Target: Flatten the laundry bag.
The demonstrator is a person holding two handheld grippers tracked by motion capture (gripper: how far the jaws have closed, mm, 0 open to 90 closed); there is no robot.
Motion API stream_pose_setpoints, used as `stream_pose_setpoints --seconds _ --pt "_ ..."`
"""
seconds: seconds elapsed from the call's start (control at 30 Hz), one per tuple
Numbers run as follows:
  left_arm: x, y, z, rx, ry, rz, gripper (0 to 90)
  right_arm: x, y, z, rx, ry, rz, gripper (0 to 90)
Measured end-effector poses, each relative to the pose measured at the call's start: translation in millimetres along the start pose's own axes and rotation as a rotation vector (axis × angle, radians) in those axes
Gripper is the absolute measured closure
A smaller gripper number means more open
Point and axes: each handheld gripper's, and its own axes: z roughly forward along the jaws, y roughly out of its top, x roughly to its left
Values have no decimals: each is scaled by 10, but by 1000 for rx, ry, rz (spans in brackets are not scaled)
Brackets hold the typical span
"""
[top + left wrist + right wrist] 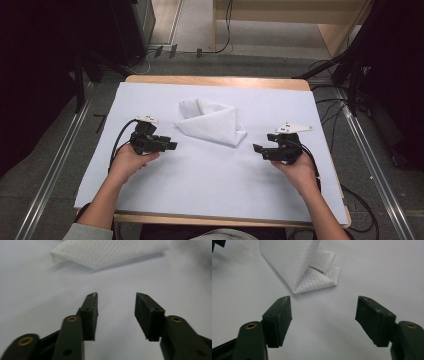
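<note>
Cloth: a folded white cloth (212, 124) lies on the white-covered counter (215, 175), toward its far middle, between the two claws.
Left claw: the left claw (172, 146) gapes wide with nothing in it, near the cloth's left edge, apart from it.
Right claw: the right claw (258, 149) is spread wide, empty, near the cloth's right corner.

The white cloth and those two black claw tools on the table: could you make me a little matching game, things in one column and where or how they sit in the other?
Things:
1. folded white cloth
2. left gripper
3. right gripper
4. pale sheet

Places or states:
A. covers the tabletop
B. open, right of the cloth
C. lies between the grippers, farther back
D. open, left of the cloth

Pairs: 1-C, 2-D, 3-B, 4-A
</note>
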Motion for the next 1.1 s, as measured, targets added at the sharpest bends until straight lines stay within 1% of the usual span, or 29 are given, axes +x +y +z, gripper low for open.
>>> stream_pose_setpoints --seconds 0.07,0.1,0.13,0.17,0.2,0.27,0.3,0.4,0.47,0.5,0.53,0.57,0.6,0.63,0.7,0.77,0.9,1.0,1.1 --pt "6 12 13 -2 -8 -2 468 -9 -10 5 13 0 0 354" --pt "6 14 18 -1 -7 6 462 -13 -16 13 15 -1 4 357" --pt "5 15 20 2 4 12 460 -17 -24 15 17 1 8 380" --pt "8 16 27 -2 8 10 452 -28 -30 13 26 6 11 407" --pt "18 19 27 -1 7 10 438 -37 -35 10 30 12 22 413" --pt "46 26 32 -11 2 -9 407 -48 -39 -1 35 12 50 432" --pt "55 25 32 -17 6 -11 399 -50 -39 -9 41 11 56 440" --pt "73 25 21 -28 0 -20 385 -46 -32 -14 39 6 60 461" --pt "82 23 16 -36 -10 -33 369 -38 -17 -16 32 5 55 472" --pt "84 22 14 -37 -12 -40 362 -26 -10 -19 25 -2 43 482" --pt "86 22 11 -35 -14 -37 362 -11 -1 -26 19 -11 26 484" --pt "87 23 11 -38 -14 -29 362 1 5 -31 10 -15 19 489" --pt "83 23 14 -40 -13 -33 361 12 15 -40 0 -14 14 492" --pt "80 22 15 -37 -15 -33 361 15 23 -47 -6 -13 18 492" --pt "69 16 16 -31 -6 -18 362 19 29 -52 -9 1 40 490" --pt "63 11 14 -24 -3 -11 366 20 25 -41 2 8 45 488" --pt "71 7 14 -18 -4 -14 372 24 17 4 39 28 70 485" --pt "77 8 16 -9 -9 -12 375 34 16 22 50 34 65 484" --pt "74 4 19 -7 -4 -10 376 45 21 19 48 31 60 484"
